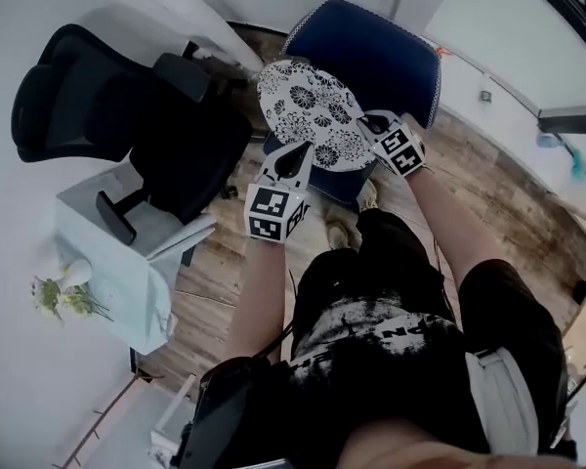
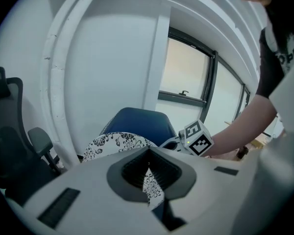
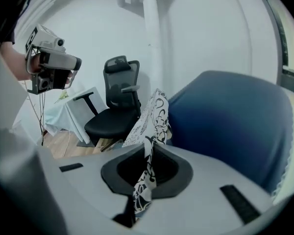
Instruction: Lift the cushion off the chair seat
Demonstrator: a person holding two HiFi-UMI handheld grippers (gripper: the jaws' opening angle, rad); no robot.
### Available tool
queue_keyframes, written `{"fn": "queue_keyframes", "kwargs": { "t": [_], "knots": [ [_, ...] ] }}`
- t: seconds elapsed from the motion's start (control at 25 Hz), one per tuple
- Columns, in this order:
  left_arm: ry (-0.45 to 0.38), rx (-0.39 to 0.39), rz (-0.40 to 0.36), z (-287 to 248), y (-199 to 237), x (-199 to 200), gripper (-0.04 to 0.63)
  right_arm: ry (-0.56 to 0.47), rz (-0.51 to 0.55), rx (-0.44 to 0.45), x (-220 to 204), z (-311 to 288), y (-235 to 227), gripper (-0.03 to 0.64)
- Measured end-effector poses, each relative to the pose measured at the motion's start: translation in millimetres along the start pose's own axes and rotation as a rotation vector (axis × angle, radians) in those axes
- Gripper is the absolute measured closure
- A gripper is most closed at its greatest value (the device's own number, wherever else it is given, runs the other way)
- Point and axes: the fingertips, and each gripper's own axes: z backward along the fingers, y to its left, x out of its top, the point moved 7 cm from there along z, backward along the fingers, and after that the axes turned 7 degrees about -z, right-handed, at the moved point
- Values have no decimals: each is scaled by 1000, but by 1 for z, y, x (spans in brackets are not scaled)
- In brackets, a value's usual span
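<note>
Left gripper (image 1: 293,156) and right gripper (image 1: 370,127) each clamp an edge of the floral cushion (image 1: 308,101), tilted over the blue chair (image 1: 371,52).

The left claw (image 2: 148,169) has its jaws closed on the edge of the cushion (image 2: 112,143), and a strip of the black-and-white flowered fabric runs down between them. The rest of the cushion spreads ahead of the claw, slightly to its left. Just beyond it stands the blue chair (image 2: 137,122). Ahead and to the right, the right claw (image 2: 170,143) seems to meet the cushion's far side, though the contact is hidden. A bare arm (image 2: 247,124) reaches to it. Far left of the claw sits a black chair (image 2: 12,151). A window (image 2: 186,75) lies well ahead.
</note>
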Motion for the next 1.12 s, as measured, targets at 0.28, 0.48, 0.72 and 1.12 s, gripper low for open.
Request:
{"fn": "queue_keyframes", "kwargs": {
  "t": [0.28, 0.48, 0.72, 1.12],
  "knots": [
    [-92, 50, 72, 41, 14, 22, 583, -155, -10, -20, 81, 63, 22, 588],
    [-142, 66, 46, 62, 18, 34, 583, -318, -37, -30, 136, 113, 39, 587],
    [-216, 108, -2, 94, 26, 52, 583, -484, -14, -26, 185, 177, 60, 586],
    [-332, 151, -15, 138, 30, 85, 583, -643, 74, 7, 224, 235, 104, 586]
  ]
}}
